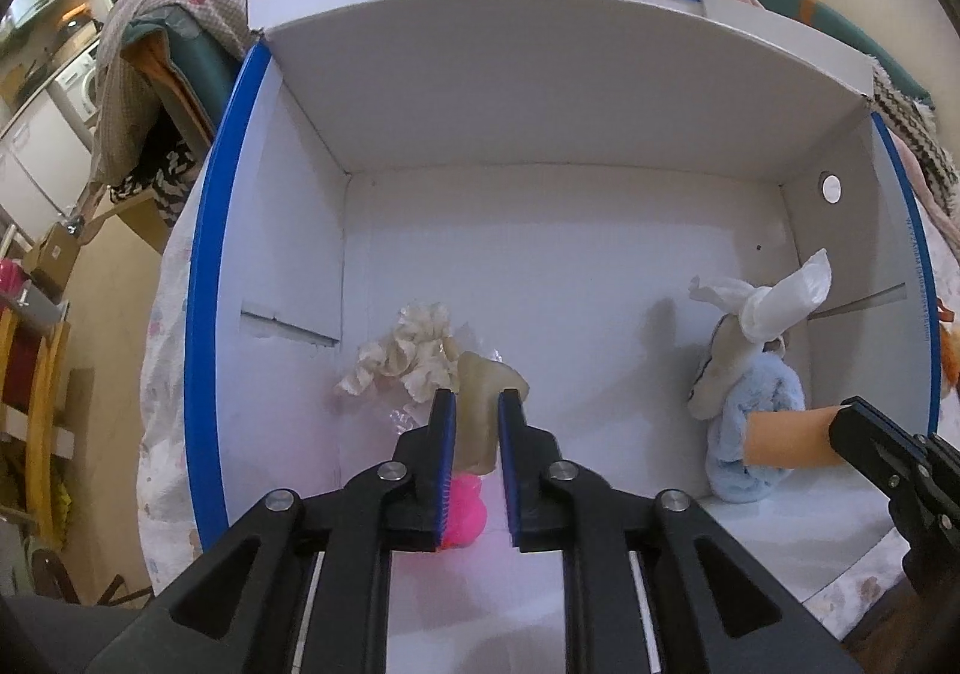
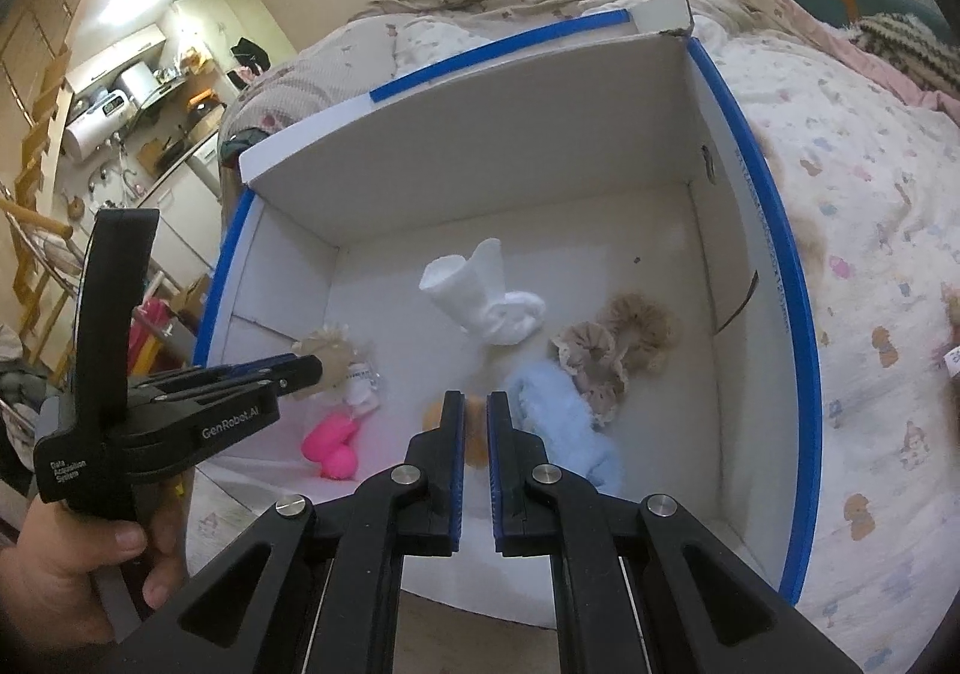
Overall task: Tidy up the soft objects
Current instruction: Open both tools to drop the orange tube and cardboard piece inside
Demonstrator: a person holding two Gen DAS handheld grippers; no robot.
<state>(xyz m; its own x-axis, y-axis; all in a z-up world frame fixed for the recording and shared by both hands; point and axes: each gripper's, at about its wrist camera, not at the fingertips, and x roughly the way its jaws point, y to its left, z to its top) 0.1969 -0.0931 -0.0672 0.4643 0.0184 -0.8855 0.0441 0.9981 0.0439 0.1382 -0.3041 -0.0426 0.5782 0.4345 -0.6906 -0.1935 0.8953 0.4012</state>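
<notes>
Inside the white cardboard box (image 1: 540, 104), the left gripper (image 1: 474, 410) is pinching a beige soft piece (image 1: 483, 374) between its fingers while the right gripper (image 2: 476, 416) is clamping an orange soft item (image 2: 475, 434); each should be lowered to the box floor before the fingers part.

Soft indoor light is falling evenly into the white box (image 1: 540, 92), casting faint shadows beside the soft things inside. A ceiling lamp (image 2: 129, 11) is glaring left of the box, while fisheye distortion is bending the box's rims and darkening the picture corners.

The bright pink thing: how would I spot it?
Look in the blue-edged white box on the bed. Near its left wall, beside the left gripper, lies the pink toy. It is the only neon-pink item; its neighbours are pale.
</notes>
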